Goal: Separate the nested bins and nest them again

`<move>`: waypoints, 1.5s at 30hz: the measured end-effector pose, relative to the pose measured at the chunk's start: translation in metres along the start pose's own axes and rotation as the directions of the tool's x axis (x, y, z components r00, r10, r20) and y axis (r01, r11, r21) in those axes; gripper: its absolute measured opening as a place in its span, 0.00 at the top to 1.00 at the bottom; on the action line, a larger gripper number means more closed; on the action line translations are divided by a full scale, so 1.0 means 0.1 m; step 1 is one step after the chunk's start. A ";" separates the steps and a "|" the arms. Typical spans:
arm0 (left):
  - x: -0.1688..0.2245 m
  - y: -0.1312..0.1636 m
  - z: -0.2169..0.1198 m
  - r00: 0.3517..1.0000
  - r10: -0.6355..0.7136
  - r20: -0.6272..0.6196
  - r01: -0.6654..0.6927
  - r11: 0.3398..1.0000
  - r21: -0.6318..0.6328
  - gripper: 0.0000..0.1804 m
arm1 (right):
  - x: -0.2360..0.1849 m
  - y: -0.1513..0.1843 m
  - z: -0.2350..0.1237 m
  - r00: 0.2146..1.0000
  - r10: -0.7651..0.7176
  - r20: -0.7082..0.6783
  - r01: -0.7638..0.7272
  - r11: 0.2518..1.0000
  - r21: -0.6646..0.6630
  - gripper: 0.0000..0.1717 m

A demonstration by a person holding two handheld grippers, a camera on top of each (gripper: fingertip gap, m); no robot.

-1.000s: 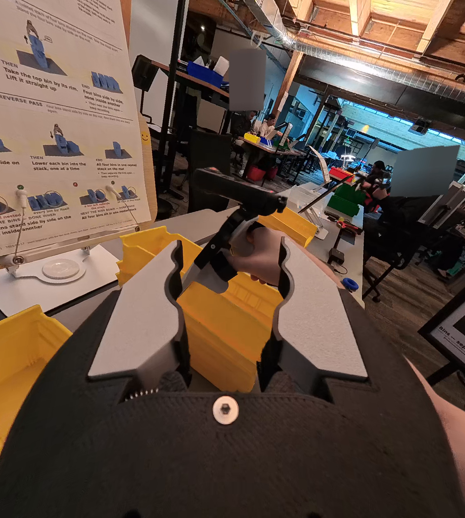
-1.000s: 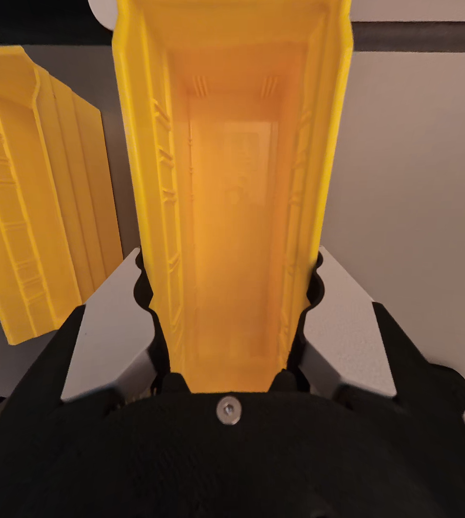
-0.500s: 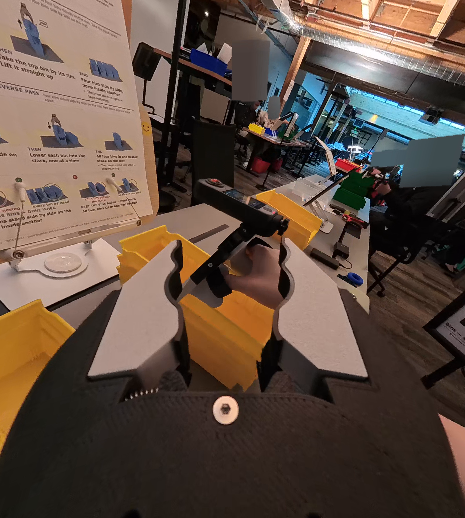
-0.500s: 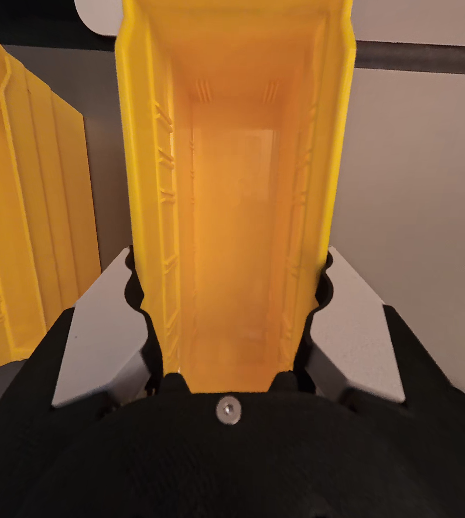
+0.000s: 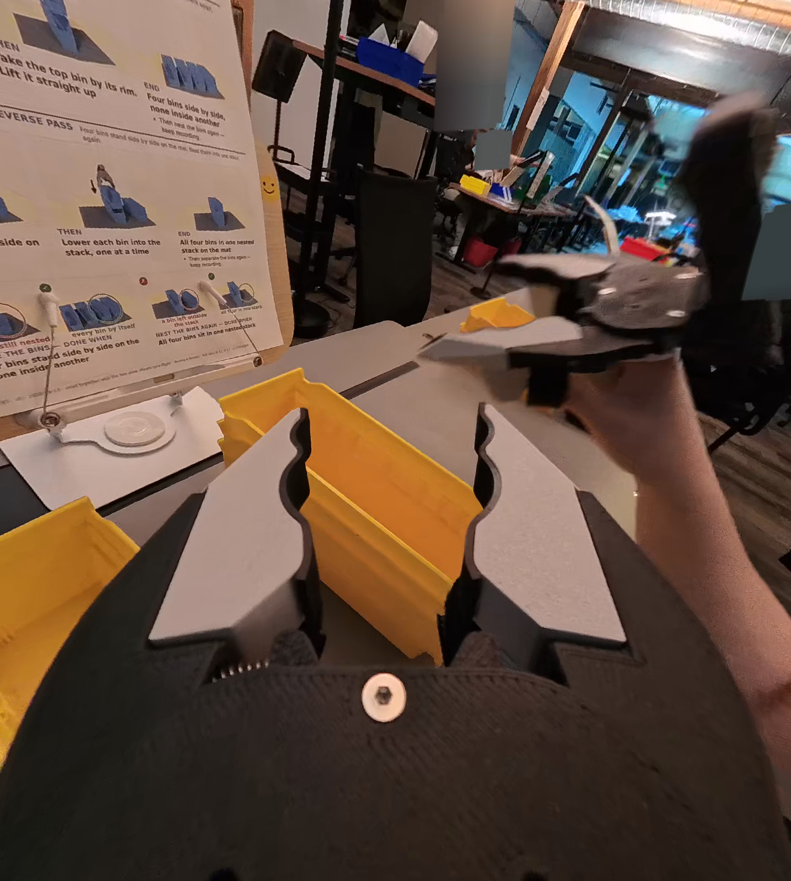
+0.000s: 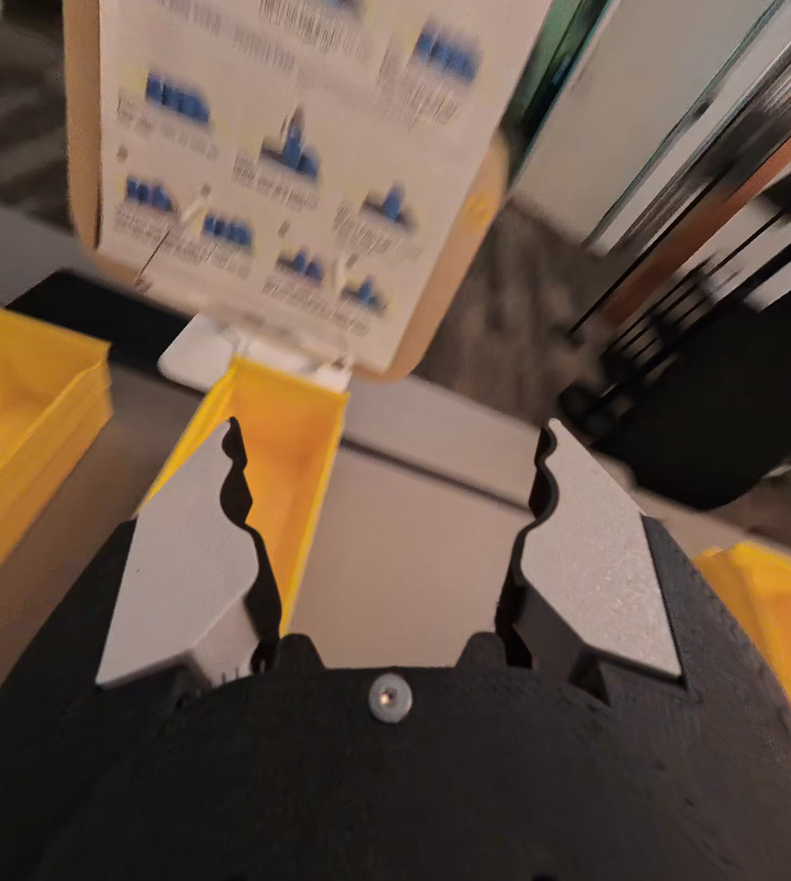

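Three yellow bins [image 5: 384,500] on grey table [image 5: 422,410], workshop bkgd

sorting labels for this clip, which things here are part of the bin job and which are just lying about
Part of the job:
- yellow plastic bins nested together, between the left gripper's fingers
- single yellow plastic bin to their left
- yellow plastic bin at right
- open right gripper

Just lying about:
- printed instruction sheet on its stand
- blue plastic bin on a far shelf
- black chair

Yellow bins [image 5: 384,496] sit mid-frame on the grey table [image 5: 431,410], with a white, blue-pictured instruction sheet [image 5: 98,190] upper left.
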State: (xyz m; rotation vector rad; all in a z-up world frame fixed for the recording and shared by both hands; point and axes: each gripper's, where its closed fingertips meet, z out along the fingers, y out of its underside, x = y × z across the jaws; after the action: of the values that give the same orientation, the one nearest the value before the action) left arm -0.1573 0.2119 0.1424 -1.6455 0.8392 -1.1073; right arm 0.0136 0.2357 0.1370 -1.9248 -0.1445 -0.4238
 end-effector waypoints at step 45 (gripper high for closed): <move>-1.41 1.66 -0.38 0.657 -0.004 0.754 0.537 0.704 -0.465 0.17 | 1.86 0.96 0.27 0.970 0.242 0.018 -0.236 0.925 0.298 0.30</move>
State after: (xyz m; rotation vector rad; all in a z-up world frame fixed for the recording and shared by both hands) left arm -0.2484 0.2726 -0.0502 -2.6506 0.4348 -0.2218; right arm 0.2211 0.2055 0.1110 -1.6142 0.0392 -0.2406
